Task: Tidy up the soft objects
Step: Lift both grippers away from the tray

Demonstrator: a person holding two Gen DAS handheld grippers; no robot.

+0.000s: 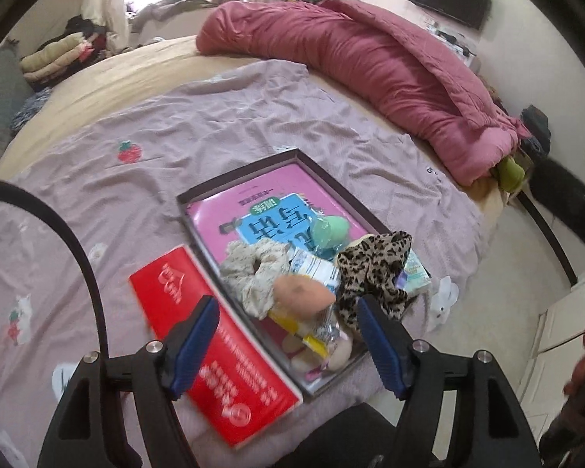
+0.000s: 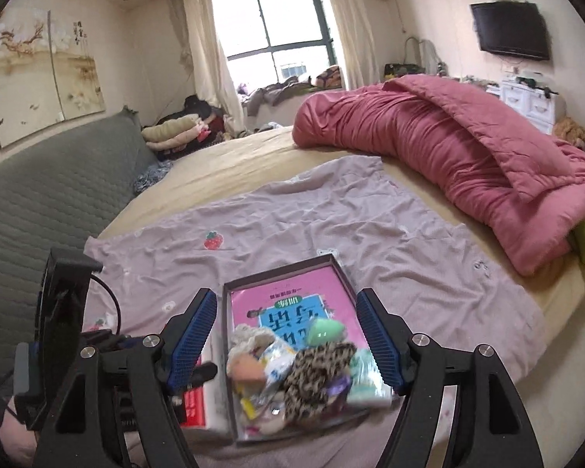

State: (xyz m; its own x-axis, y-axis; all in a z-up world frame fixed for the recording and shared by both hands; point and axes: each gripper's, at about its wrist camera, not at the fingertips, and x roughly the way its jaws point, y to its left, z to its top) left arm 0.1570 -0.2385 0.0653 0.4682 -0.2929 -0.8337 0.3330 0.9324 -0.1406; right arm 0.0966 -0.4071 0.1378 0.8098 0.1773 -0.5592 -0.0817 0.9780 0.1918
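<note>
The likeliest trouble is the heap spilling: the soft things sit piled at the near end of the shallow box [image 1: 199, 195], and the leopard-print cloth [image 1: 374, 269] already hangs over its right wall, so a nudge could tip it out. Inside the box lie a pink book [image 1: 230, 214], a floral scrunchie [image 1: 253, 269], a green sponge [image 1: 329, 230], a peach sponge [image 1: 302, 296] and crinkly packets, with a red book [image 1: 199, 335] just left of the box. The left gripper [image 1: 288, 347] and right gripper [image 2: 286, 339] both hover above the box, released and grasping nothing.

Soft items [image 1: 292, 273] in shallow box [image 1: 199, 195]

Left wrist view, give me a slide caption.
Open left gripper above a tray of soft items on the bed.
</note>
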